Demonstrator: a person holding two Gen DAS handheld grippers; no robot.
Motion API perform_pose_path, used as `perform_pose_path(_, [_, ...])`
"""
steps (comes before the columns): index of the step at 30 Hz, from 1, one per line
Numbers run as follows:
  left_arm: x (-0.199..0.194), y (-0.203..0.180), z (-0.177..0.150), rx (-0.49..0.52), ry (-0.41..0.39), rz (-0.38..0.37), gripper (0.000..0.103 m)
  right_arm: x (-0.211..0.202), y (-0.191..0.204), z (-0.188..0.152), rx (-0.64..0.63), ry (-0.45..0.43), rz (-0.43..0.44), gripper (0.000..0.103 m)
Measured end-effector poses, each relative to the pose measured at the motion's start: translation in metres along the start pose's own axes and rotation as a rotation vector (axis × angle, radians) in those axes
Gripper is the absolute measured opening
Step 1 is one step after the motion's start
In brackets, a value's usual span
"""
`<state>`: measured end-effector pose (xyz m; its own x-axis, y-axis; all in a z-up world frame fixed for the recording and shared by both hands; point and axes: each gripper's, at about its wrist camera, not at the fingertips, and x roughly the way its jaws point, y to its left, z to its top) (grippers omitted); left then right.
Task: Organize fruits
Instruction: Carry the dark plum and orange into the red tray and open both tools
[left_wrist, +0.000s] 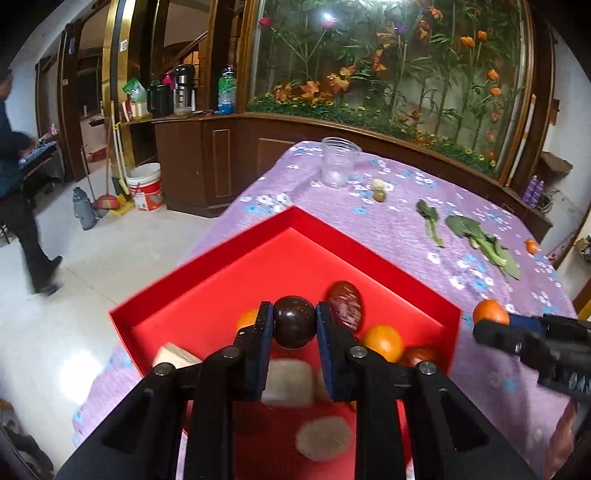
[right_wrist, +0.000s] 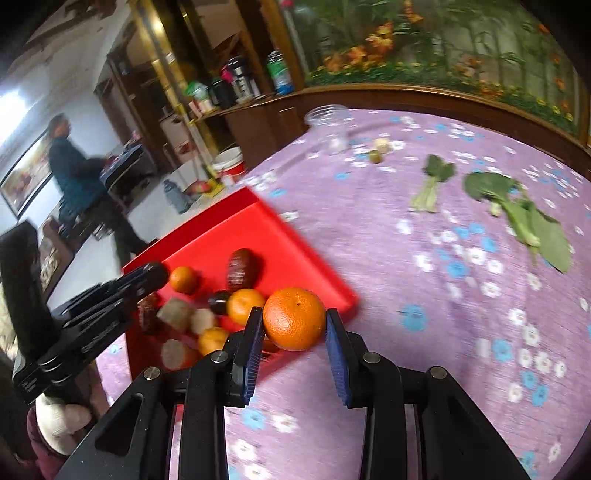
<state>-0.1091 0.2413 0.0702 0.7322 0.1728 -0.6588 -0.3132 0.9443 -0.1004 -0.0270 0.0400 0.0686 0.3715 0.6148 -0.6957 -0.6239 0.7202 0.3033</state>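
Observation:
My left gripper is shut on a dark round fruit and holds it above the red tray. The tray holds several oranges, a dark red oblong fruit and pale cut pieces. My right gripper is shut on an orange just past the tray's near right corner. The right gripper with its orange also shows in the left wrist view. The left gripper shows at the left of the right wrist view.
The table has a purple flowered cloth. On it stand a clear plastic cup, a small green fruit, leafy greens and a small orange at the far right. A person walks on the floor to the left.

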Motion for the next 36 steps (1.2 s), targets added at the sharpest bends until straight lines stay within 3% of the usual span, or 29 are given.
perform_pose_path(9, [0.036,0.038,0.014,-0.053,0.060,0.047,0.022,0.057,0.047,0.017,-0.035,0.076,0.106,0.037])
perform_pose_path(15, [0.050,0.060,0.017,-0.107,0.088,0.060,0.024,0.091,0.068,0.024,-0.070,0.113,0.130,0.037])
perform_pose_path(16, [0.050,0.062,0.016,-0.112,0.088,0.059,0.026,0.096,0.070,0.025,-0.081,0.115,0.123,0.037])
perform_pose_path(18, [0.049,0.069,0.016,-0.134,0.082,0.051,0.048,0.106,0.073,0.026,-0.094,0.119,0.108,0.038])
perform_pose_path(22, [0.044,0.073,0.015,-0.156,0.065,0.009,0.058,0.114,0.073,0.027,-0.080,0.129,0.126,0.039])
perform_pose_path(24, [0.037,0.072,0.015,-0.169,0.047,-0.006,0.068,0.113,0.074,0.028,-0.075,0.117,0.130,0.053])
perform_pose_path(26, [0.030,0.071,0.017,-0.180,0.026,-0.017,0.070,0.107,0.073,0.029,-0.070,0.096,0.128,0.060])
perform_pose_path(36, [-0.017,0.041,0.017,-0.123,-0.056,0.005,0.082,0.061,0.056,0.024,0.009,-0.002,0.115,0.062])
